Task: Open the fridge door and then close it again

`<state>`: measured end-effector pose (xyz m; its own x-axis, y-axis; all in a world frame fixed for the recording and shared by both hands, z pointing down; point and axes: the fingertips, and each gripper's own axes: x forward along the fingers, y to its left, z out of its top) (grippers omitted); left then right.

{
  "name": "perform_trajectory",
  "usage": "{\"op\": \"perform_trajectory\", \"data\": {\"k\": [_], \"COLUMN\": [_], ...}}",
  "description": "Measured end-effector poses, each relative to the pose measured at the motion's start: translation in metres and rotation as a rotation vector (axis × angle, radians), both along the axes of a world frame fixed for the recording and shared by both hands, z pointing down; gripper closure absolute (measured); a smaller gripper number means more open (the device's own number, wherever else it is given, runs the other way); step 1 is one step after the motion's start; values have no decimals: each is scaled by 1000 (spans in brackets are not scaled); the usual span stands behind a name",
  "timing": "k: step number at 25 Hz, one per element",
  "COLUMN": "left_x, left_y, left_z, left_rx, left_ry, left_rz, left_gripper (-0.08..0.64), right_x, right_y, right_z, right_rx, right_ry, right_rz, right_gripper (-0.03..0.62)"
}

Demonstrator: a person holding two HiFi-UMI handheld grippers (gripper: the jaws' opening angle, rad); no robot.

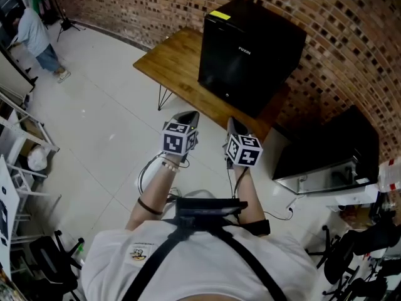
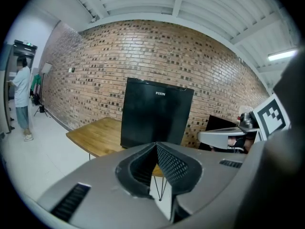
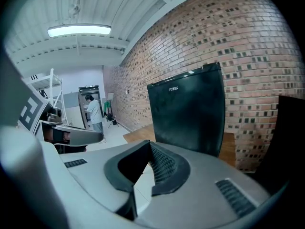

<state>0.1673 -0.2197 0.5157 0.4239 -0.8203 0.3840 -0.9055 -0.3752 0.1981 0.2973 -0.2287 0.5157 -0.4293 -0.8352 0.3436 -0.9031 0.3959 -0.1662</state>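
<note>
Fridge: a small black fridge (image 1: 247, 55) stands on the wooden table (image 1: 172, 61), close to the brick wall (image 1: 351, 55); its door is shut and the front faces the person holding the grippers
Label: a yellow sticker (image 1: 219, 14) lies on the fridge top, at a far corner
Left gripper (image 1: 190, 115): clenched, its jaws pressed together with nothing between them; it is held in the air short of the table's near edge, aimed at the fridge and well apart from it
Right gripper (image 1: 233, 123): clenched and empty too, just beside the left one, also aimed at the fridge and not touching it
Table legs: thin metal, on the pale floor (image 1: 100, 124)
Bystander: a person (image 1: 37, 33) in a light top stands far off at the left of the room
</note>
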Motion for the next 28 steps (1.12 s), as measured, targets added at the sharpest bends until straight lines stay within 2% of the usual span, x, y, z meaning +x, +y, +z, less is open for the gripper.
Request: {"op": "perform_trajectory", "data": {"k": [13, 28], "left_x": [-4, -7], "left_y": [-1, 0], "left_z": [-5, -4], "left_rx": [31, 22], "left_ry": [9, 35], "left_rz": [32, 7], "left_gripper": [560, 558], "right_x": [-14, -11], "right_y": [3, 6], "right_z": [-2, 1], "right_rx": [5, -1], "right_ry": [14, 17], "right_rz": [-10, -12], "right_gripper": [577, 577]}}
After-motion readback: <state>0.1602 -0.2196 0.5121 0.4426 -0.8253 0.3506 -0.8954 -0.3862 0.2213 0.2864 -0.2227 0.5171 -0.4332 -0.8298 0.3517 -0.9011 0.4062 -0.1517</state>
